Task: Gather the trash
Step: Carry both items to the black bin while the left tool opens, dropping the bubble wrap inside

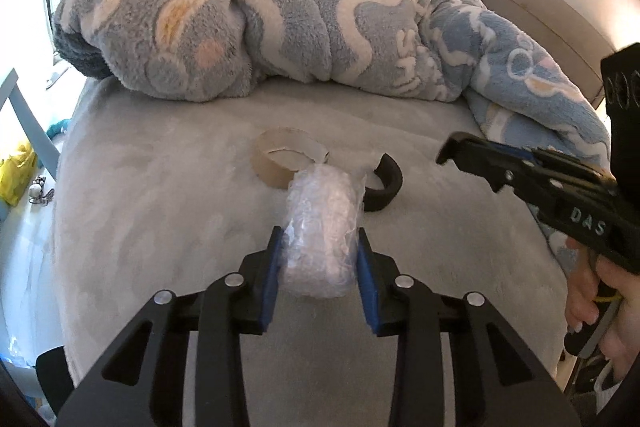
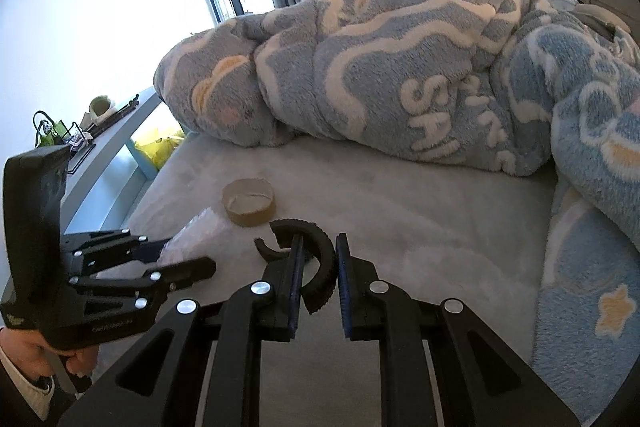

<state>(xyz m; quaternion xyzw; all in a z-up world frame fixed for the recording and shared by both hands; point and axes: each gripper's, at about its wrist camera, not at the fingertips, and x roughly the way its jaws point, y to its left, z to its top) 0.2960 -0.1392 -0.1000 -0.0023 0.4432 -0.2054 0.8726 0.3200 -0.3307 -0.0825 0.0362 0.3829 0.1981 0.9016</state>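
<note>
Both grippers at trash on the grey bed
Left gripper (image 1: 318, 247) pinches a bubble-wrap wad (image 1: 320, 227); right gripper (image 2: 318, 267), slightly parted, straddles a black curved rubber piece (image 2: 316, 259) beside a cardboard tape core (image 2: 249, 201)

Between the blue pads of the black left gripper (image 1: 318, 259) sits a clear, whitish bubble wrap wad (image 1: 320, 227). Just beyond it lie a tan cardboard tape ring (image 1: 276, 167) and a black ribbed ring piece (image 1: 386, 187) on the pale grey bed (image 1: 160, 195). Farther off, the fleece blanket (image 1: 300, 15) is grey-blue with cream swirls and yellow patches.
</note>
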